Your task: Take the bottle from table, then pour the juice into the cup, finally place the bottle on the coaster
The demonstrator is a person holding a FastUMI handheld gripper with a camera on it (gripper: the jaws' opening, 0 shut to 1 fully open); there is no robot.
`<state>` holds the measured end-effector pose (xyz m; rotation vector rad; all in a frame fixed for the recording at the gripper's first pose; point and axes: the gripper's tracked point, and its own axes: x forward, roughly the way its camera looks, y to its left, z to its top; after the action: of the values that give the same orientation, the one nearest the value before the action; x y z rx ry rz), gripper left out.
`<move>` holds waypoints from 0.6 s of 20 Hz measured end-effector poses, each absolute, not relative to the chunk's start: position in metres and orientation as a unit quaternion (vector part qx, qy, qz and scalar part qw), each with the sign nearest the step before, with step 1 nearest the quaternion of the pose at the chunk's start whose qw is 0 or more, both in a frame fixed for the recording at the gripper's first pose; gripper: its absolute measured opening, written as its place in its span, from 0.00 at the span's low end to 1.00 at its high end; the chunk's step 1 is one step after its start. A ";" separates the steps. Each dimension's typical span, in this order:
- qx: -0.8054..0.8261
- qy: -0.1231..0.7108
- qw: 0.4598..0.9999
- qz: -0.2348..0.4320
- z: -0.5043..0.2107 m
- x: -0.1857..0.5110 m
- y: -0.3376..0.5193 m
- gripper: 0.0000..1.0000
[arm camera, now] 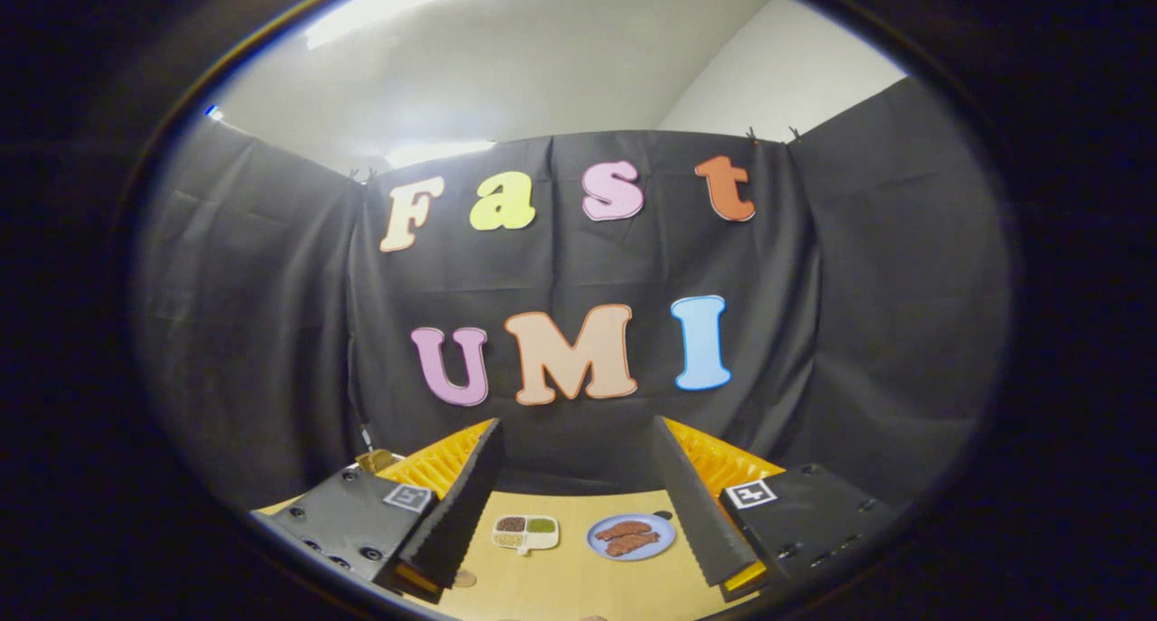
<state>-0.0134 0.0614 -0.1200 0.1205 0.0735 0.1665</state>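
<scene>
- Gripper view: your claw (575,503) is standing spread wide, fingers (456,503) well apart w/ nothing between them, pinching nothing.
- You're aiming it level, fwd at the booth's cloth wall; the desk (560,585) is showing as a thin strip low between the fingers.
- Bottle, cup, coaster: I'm not making any of them out here, so I can't tell which way the bottle lies from the claw, nor how its long axis is running. Can't describe its look either.
- What is lying between the fingers, just ahead on the desk: a small white sectioned tray (525,531) w/ dark, brown and green fills, and just beside it a blue plate (631,536) w/ brown strips. They look flat, like printed cards – judgement only.
- A small brown round bit (464,578) is sitting by the left finger's tip; too small to tell if that's the coaster.
- Something brass-coloured (373,459) is poking up behind the left finger's mount; unclear what.
- Judgement: you're at the start, bottle not yet taken. Next move probably calls for tipping the claw down so more desk comes in, finding the bottle, then lining the spread fingers either side of it.
</scene>
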 end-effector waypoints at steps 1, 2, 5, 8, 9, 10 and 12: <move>0.063 0.043 0.993 0.090 -0.135 -0.018 0.068 1.00; 0.067 0.052 0.992 0.095 -0.152 -0.022 0.071 1.00; 0.077 0.079 0.988 0.110 -0.200 -0.041 0.085 1.00; 0.076 0.113 0.984 0.117 -0.251 -0.063 0.097 1.00; 0.078 0.123 0.982 0.118 -0.264 -0.069 0.100 1.00; 0.081 0.137 0.980 0.119 -0.280 -0.076 0.104 1.00; 0.085 0.166 0.975 0.120 -0.313 -0.089 0.112 1.00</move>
<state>-0.0889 0.1115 -0.3132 0.1716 0.3344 0.2427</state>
